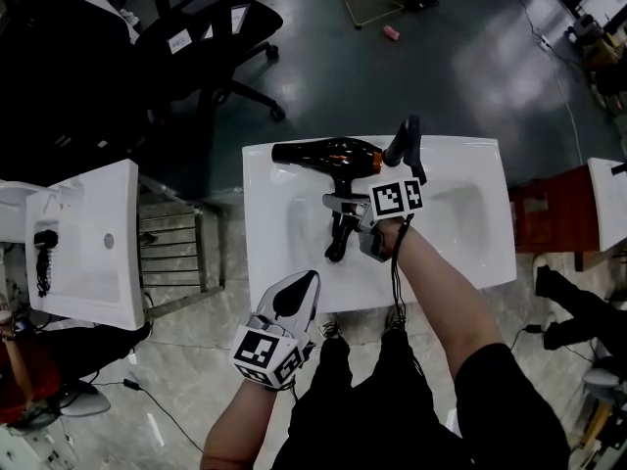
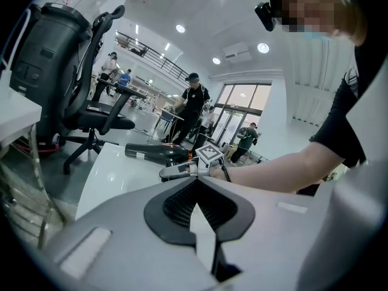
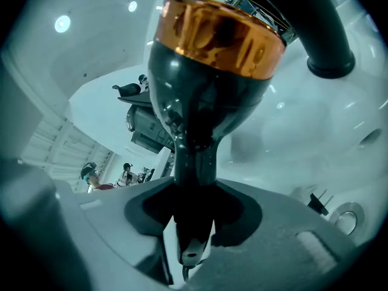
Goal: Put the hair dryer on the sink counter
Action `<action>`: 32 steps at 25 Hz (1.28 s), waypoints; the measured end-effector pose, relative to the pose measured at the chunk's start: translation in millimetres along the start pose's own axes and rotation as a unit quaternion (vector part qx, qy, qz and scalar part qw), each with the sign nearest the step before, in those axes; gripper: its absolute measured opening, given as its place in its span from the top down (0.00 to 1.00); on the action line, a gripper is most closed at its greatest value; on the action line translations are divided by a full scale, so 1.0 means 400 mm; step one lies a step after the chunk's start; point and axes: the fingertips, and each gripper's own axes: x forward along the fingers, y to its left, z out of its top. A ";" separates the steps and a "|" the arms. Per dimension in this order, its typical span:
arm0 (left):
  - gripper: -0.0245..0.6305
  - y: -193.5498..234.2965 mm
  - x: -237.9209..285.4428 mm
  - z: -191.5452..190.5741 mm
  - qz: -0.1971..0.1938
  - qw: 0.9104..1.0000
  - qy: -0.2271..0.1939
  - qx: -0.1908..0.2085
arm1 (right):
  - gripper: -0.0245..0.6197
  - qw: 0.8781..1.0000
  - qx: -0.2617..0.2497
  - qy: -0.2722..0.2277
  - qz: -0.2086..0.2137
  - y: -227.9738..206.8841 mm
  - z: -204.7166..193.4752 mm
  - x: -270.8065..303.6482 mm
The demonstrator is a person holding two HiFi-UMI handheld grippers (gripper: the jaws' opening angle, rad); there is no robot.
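Head view, with both hand-held gripper views: the right hand-held gripper (image 1: 345,225) (image 3: 195,190) is partly closed, and its jaws clamp the handle of the black hair dryer (image 1: 328,155) (image 3: 206,102). The dryer is over the white desk (image 1: 470,253), at 12 o'clock of the sink basin (image 1: 294,228). Its barrel points to 9 o'clock and its handle runs towards 6 o'clock. Whether the barrel touches the desk cannot be told. An orange band (image 1: 341,153) (image 3: 218,35) rings the barrel's rear end, and the dark tap (image 1: 407,140) (image 3: 327,35) stands just beside it at 3 o'clock. The drain (image 3: 347,218) lies at 4 o'clock in the right hand-held gripper view. The left hand-held gripper (image 1: 299,292) (image 2: 195,180) is at 7 o'clock of the dryer, at the desk's front edge, with its jaws together and nothing between them. A black office chair (image 1: 216,18) (image 2: 66,71) stands on the floor at 11 o'clock, well apart from the desk
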 end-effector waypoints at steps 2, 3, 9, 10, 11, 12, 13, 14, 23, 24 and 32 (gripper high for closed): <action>0.96 0.001 0.000 -0.001 0.001 1.000 0.001 -0.001 | 0.74 1.000 -0.003 0.004 -0.007 -0.005 -0.001 0.001; 0.96 0.002 0.001 -0.001 0.001 1.000 0.001 -0.001 | 0.74 1.000 -0.004 0.006 -0.010 -0.007 -0.001 0.003; 0.96 0.005 0.011 -0.005 0.003 1.000 0.004 0.007 | 0.74 0.999 -0.004 0.019 -0.034 -0.029 -0.009 0.007; 0.96 0.005 0.014 -0.005 0.003 1.000 0.004 0.008 | 0.74 0.999 -0.005 0.021 -0.037 -0.032 -0.009 0.007; 0.96 0.006 0.017 -0.005 0.003 1.000 0.005 0.008 | 0.74 0.999 -0.005 0.023 -0.039 -0.035 -0.010 0.008; 0.96 0.006 0.019 -0.005 0.003 1.000 0.005 0.009 | 0.73 0.999 -0.007 0.025 -0.042 -0.037 -0.011 0.008; 0.96 0.006 0.022 -0.005 0.002 1.000 0.006 0.009 | 0.73 0.999 -0.010 0.027 -0.045 -0.040 -0.011 0.009; 0.96 0.005 0.024 -0.006 0.001 1.000 0.007 0.009 | 0.73 0.998 -0.013 0.028 -0.049 -0.042 -0.012 0.010; 0.96 -0.014 0.044 -0.015 -0.008 1.000 0.010 0.008 | 0.70 0.988 -0.038 0.077 -0.132 -0.067 -0.022 0.014; 0.96 -0.017 0.044 -0.016 -0.009 1.000 0.010 0.008 | 0.70 0.985 -0.043 0.081 -0.144 -0.071 -0.025 0.013; 0.96 -0.023 0.036 -0.013 -0.010 1.000 0.010 0.006 | 0.57 0.976 -0.076 0.051 -0.199 -0.070 0.011 0.001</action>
